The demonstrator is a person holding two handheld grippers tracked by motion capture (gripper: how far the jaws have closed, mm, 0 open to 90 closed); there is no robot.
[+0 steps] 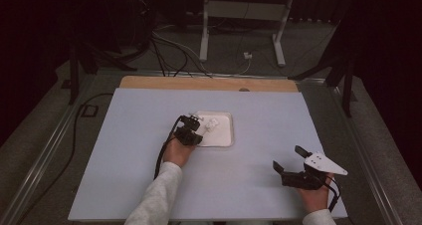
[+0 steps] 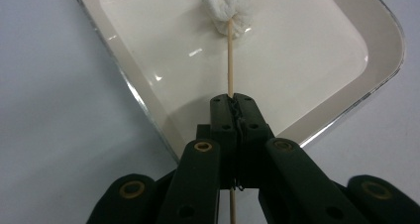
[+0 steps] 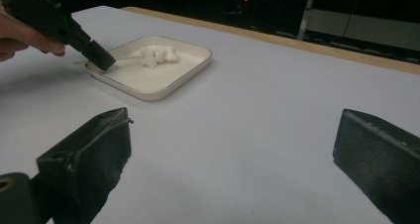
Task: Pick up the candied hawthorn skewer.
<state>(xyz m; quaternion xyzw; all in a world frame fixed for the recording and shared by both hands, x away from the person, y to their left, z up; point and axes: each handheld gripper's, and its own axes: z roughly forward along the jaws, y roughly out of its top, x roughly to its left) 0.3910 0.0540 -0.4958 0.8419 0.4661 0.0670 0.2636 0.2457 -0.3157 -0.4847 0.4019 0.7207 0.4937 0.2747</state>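
Over tray, near edge: left gripper (image 2: 232,102), jaws clamped tight on a thin wooden skewer (image 2: 230,60); no gap between them.
Skewer: runs straight out from the jaws over the white tray (image 2: 317,60); tail end pokes out behind the jaws.
Skewer tip: stuck into a white fluffy lump (image 2: 228,8) lying in the tray, toward its far side.
Tray: square, shallow, mid worktop (image 1: 124,150).
Right gripper (image 1: 291,158): jaws spread wide, nothing between them, held off to the right, well apart from the tray.
Right gripper view: both jaws frame bare worktop.
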